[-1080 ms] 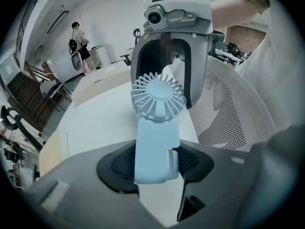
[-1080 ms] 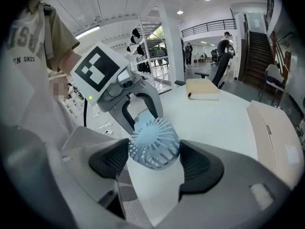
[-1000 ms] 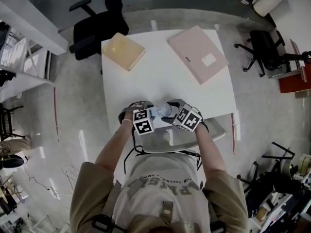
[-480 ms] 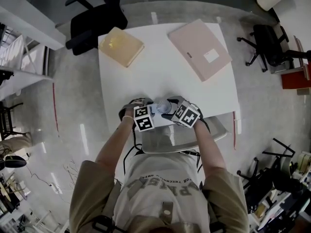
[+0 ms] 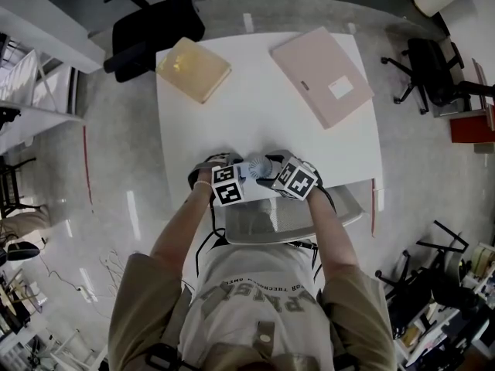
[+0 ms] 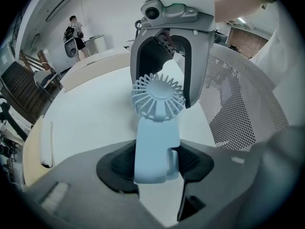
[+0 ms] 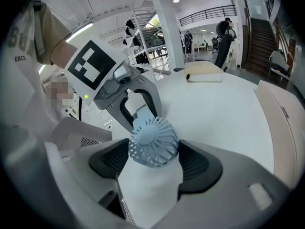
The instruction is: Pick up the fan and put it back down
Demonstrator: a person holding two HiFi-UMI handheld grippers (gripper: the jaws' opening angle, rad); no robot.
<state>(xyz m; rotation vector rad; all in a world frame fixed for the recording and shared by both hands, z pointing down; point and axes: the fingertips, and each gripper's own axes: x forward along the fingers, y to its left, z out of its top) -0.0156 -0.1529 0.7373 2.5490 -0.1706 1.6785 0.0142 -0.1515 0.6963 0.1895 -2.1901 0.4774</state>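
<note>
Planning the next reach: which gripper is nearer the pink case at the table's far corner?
Right. The right gripper grips the fan on the side toward the pink case; the left gripper holds it from the other side, farther off.

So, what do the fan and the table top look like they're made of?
The fan looks like moulded plastic, pale blue with a satin finish; the thin ribbed grille and the smooth one-piece handle suggest it. The table top is smooth and white, probably laminate or painted board; it looks even and flat, and its core is not visible.
</note>
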